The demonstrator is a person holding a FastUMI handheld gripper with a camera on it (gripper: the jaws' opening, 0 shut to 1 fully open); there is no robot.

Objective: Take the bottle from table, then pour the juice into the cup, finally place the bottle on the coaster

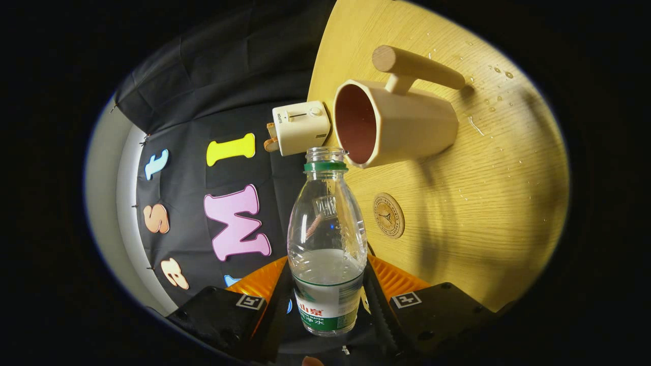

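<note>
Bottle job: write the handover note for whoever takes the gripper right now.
Gripper: shut on the bottle, held tilted, open mouth close to the cup's rim.
Cup: on the wooden table beyond the fingers; nothing seen inside it.
Coaster: bare, on the table between bottle and cup.
Done: bottle picked up, brought to the cup.
Left: pour (liquid sits in the bottle's lower half, no stream visible), then set the bottle on the coaster.
</note>
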